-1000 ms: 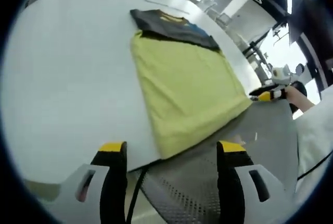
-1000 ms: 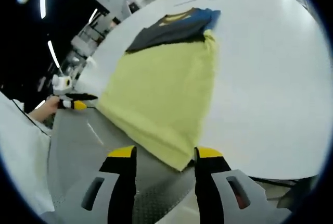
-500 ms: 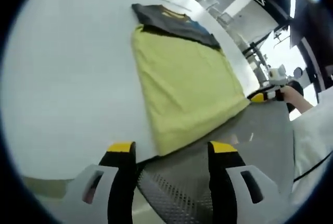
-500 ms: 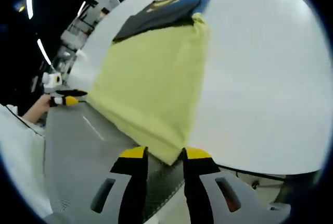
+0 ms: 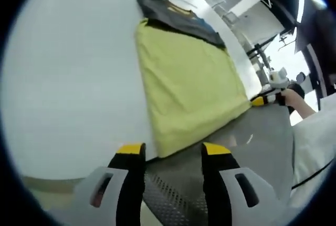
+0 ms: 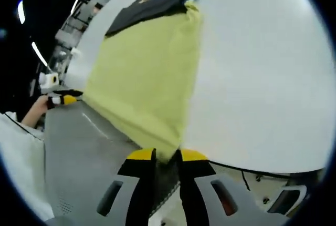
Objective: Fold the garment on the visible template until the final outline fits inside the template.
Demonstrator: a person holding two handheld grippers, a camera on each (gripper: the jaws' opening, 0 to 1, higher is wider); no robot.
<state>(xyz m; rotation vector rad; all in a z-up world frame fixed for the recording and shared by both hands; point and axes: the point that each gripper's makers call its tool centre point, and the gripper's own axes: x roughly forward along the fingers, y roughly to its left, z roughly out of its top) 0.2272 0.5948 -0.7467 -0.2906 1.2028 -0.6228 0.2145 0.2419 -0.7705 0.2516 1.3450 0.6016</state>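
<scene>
On the white worktop (image 5: 63,79) a yellow-green garment (image 5: 189,86) is spread flat, its near corner reaching the worktop's front edge. At its far end a folded dark T-shirt (image 5: 176,18) with a blue part and a yellow print is laid, touching or slightly overlapping the garment's far edge. A grey mat with a perforated surface (image 5: 247,147) is seen beyond the worktop edge, beside the garment's lower side.

In the left gripper view the left gripper (image 5: 169,155) is held just short of the garment's near corner, its yellow-tipped jaws set a moderate way apart, with nothing between them. In the right gripper view the right gripper (image 6: 167,157) is placed at the other near corner of the garment (image 6: 147,73), its jaws drawn narrow; the corner's edge lies right at the tips, but whether cloth is pinched cannot be told. The left gripper (image 6: 65,99) is also seen there at the left, held by a hand (image 6: 34,111), and the right gripper (image 5: 262,99) appears at the right of the left gripper view.
</scene>
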